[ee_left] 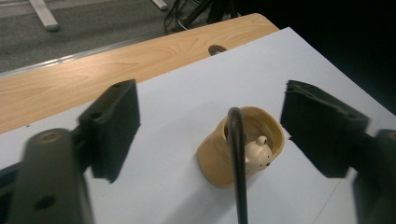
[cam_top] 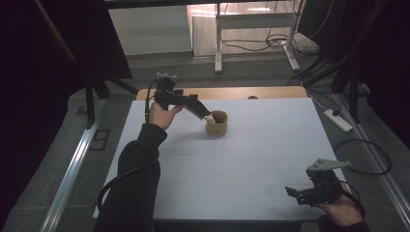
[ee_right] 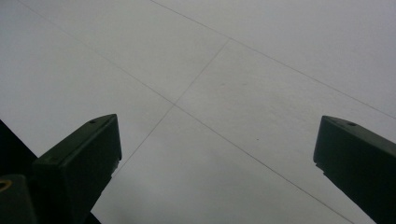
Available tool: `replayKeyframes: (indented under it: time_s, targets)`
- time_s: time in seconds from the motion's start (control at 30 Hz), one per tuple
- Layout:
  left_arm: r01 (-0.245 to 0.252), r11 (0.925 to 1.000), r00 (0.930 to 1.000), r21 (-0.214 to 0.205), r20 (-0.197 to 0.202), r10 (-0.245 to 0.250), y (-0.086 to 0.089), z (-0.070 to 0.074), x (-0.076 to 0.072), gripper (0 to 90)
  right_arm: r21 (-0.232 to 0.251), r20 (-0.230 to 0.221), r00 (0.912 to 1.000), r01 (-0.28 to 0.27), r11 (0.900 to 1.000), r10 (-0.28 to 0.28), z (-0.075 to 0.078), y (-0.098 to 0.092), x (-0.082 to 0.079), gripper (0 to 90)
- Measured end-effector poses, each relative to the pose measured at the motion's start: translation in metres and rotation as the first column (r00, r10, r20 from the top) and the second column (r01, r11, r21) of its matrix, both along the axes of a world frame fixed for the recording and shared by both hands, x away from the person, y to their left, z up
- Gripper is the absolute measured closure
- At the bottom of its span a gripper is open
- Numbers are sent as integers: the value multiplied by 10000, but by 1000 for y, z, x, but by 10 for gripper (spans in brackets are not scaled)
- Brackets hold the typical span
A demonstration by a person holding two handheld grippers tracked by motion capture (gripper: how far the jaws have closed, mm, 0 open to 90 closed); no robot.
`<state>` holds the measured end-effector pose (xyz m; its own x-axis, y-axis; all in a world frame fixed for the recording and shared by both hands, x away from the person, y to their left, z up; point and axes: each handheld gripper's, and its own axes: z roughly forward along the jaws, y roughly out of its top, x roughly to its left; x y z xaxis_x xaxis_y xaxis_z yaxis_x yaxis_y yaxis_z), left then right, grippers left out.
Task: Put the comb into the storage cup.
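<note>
Cup (ee_left: pixel 243 154) sits just below open left claw (ee_left: pixel 212 135), untouched.

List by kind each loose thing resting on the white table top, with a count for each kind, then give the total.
Tan cup: 1
Small cream figure with dark dots, lying inside the cup: 1
Total: 2
</note>
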<state>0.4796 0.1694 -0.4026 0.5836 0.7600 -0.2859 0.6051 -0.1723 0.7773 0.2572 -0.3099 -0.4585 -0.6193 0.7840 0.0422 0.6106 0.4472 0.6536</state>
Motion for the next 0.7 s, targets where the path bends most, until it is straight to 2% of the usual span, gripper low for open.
replayKeyframes:
  time_s: [0.37,0.7]
  targets:
    - [388,9991,9978,174,529,-397,1,1,-9,80,-11,0,10000,5,10000,-5,0,0,0,14]
    - [219,9988,9932,433,1129,-267,4,1,-19,13,-20,1,10000,17,10000,-17,0,0,0,14]
